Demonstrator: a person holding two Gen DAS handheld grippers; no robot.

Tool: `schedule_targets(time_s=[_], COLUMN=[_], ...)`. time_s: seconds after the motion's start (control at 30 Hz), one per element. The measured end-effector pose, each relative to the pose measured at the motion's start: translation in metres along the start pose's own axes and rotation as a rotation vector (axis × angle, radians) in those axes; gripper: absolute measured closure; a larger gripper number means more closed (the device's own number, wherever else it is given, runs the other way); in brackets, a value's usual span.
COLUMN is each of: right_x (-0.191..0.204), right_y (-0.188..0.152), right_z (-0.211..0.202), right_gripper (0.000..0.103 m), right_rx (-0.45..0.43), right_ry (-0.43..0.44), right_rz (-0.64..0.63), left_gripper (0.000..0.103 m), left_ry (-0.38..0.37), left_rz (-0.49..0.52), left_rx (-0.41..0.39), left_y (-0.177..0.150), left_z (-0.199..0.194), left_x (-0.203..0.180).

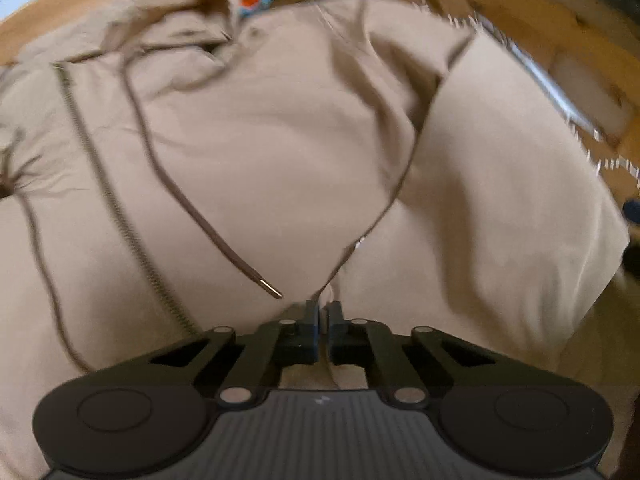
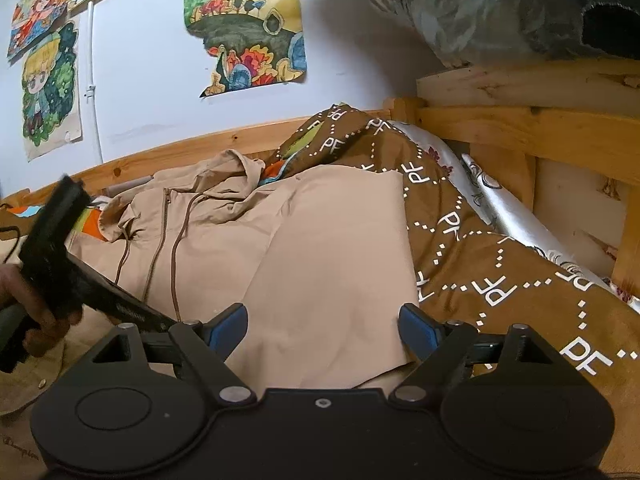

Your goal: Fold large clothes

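- On the bed, against the wooden bed frame (image 2: 256, 142), a beige zip-up hoodie (image 2: 224, 240) lies spread front-up, hood toward the wall, one side already turned in over the chest as a flat panel (image 2: 332, 264).
- The left tongs (image 1: 323, 312) are shut on the hoodie, pinching an edge of the cloth just below the drawstring tip (image 1: 272, 290); the fabric rises away from them in a fold (that view is blurred, so which hem or seam they hold I cannot tell).
- The right tongs (image 2: 323, 326) stand wide apart with nothing between the blue pads (image 2: 228, 326), hovering over the near end of the folded panel.
- The left gripper body shows in the right view, held in a hand (image 2: 28, 300) at the left of the garment.
- The relation that matters: the hoodie's long axis runs from the tongs away toward the hood, the zipper (image 2: 158, 240) marking it. The left tongs sit on the unfolded side of that line, so in my judgement the coming fold is theirs, carried across toward the zipper.
- A brown patterned quilt (image 2: 480, 240) lies touching the panel's right edge and could snag.
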State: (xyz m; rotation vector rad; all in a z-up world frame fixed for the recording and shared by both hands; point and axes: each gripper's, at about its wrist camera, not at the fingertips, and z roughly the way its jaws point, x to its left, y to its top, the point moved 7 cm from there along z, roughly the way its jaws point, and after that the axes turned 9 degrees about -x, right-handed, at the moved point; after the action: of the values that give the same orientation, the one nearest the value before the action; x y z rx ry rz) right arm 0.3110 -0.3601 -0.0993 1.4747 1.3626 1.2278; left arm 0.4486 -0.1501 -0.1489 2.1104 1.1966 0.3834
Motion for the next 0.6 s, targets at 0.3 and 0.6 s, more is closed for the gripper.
schedule_targets(time_s=[0.3, 0.6], right_x=[0.007, 0.043], right_y=[0.009, -0.013], right_z=[-0.013, -0.014], right_gripper=[0.013, 0.005], right_rx=[-0.049, -0.007], right_ry=[-0.009, 0.035], right_rz=[-0.019, -0.127], left_gripper=[0.103, 0.103], left_ry=[0.121, 0.312], left_rz=[-0.162, -0.322], left_rx=[-0.252, -0.407], left_y=[0.045, 0.062], left_z=[-0.144, -0.254], left_x=[0.032, 0.122])
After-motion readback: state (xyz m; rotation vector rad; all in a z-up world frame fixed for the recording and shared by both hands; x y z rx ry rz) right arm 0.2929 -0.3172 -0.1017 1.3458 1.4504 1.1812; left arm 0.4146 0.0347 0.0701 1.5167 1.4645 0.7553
